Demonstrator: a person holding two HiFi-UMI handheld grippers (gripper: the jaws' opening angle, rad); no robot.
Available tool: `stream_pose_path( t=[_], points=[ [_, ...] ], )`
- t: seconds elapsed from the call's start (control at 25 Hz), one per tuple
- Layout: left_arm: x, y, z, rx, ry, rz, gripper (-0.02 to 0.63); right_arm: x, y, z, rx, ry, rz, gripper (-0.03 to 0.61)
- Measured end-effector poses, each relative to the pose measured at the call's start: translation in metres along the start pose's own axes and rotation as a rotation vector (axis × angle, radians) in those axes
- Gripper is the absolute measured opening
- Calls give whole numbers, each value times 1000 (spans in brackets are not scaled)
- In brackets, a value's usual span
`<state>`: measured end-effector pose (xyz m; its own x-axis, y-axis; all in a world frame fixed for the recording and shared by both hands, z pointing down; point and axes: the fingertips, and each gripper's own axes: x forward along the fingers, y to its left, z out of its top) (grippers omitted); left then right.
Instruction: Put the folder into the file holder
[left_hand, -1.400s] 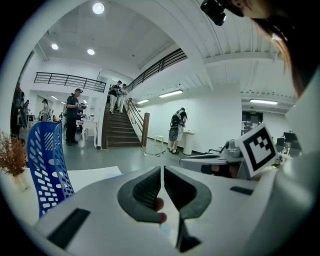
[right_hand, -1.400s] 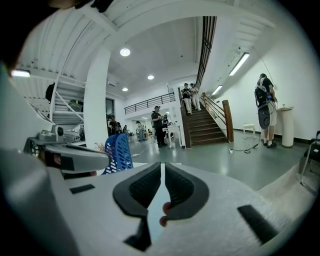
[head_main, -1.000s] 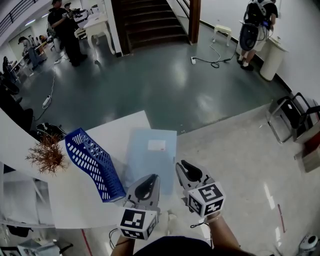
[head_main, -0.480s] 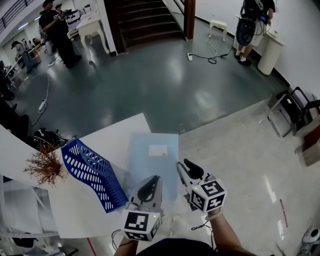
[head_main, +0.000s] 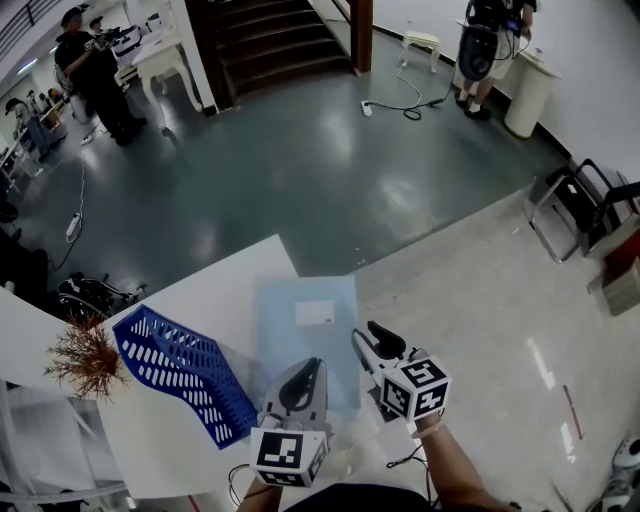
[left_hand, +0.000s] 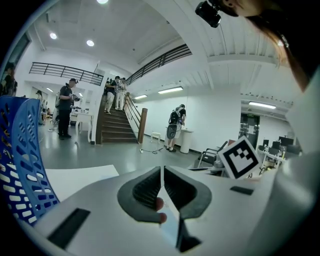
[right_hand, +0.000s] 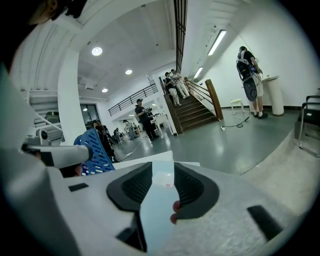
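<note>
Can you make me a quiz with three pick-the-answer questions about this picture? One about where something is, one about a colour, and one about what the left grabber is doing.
1. Where is the file holder?
A) left of the folder
B) on top of the folder
C) on the floor

2. What colour is the folder?
A) red
B) light blue
C) black

3. The left gripper has its jaws:
A) wide open and empty
B) closed on the folder's edge
C) closed on the file holder

Answers:
1 A, the file holder lies on the table, left of the folder.
2 B, it looks pale blue in the head view.
3 B, the left gripper view shows the folder's edge pinched between the jaws.
</note>
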<state>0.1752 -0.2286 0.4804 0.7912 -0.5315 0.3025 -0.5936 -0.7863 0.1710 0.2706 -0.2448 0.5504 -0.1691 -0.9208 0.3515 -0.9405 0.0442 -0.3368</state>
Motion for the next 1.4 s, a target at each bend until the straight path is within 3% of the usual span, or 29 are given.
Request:
stream_pose_path(
  t=[0.6, 1.4],
  points=[
    [30, 20, -2, -33, 16, 0, 20, 37, -30, -22, 86, 61, -10, 147],
    [58, 37, -23, -56, 56, -6, 20, 75, -58, -61, 257, 140, 64, 207]
  ],
)
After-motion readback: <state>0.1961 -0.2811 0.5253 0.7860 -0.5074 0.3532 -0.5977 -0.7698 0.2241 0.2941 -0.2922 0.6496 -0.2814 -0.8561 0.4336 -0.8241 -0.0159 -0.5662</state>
